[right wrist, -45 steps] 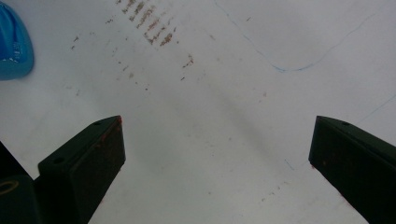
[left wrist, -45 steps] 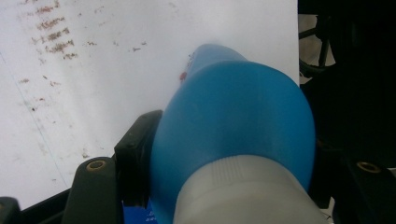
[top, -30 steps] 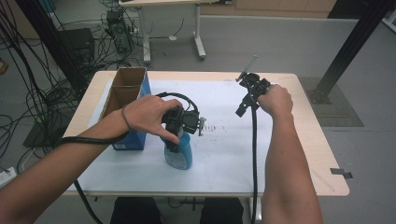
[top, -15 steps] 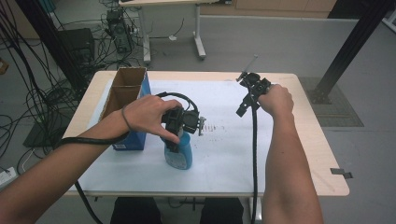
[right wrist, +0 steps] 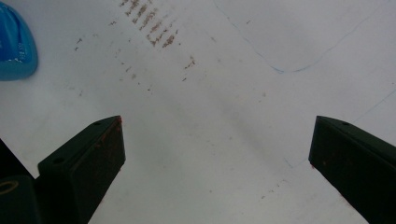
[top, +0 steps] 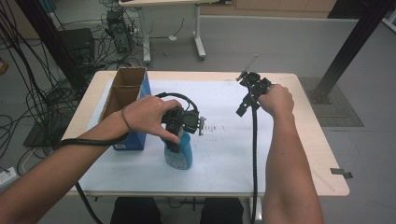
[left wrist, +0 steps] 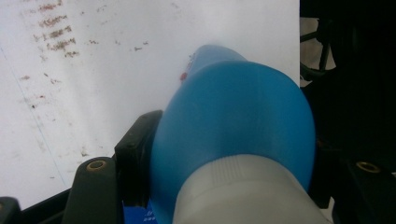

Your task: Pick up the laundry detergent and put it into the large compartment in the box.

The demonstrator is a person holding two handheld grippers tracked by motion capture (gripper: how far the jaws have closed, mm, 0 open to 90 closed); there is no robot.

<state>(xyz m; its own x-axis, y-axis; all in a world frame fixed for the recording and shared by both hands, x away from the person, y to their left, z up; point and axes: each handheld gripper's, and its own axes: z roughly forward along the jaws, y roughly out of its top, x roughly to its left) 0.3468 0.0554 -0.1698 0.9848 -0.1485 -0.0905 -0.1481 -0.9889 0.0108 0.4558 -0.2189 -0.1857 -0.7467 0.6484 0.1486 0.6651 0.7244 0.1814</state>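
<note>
The left gripper clamps a blue bottle standing on the white sheet, just beside an open cardboard box; its contents are hidden. The right gripper hangs open above bare sheet near the table's far right.

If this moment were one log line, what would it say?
left tongs: shut on blue bottle | right tongs: open, above white sheet | cardboard box: table's left

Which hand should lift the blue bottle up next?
Left, probably. The left gripper already has its jaws closed on the blue bottle, while the right gripper hangs open, apart from it.
</note>
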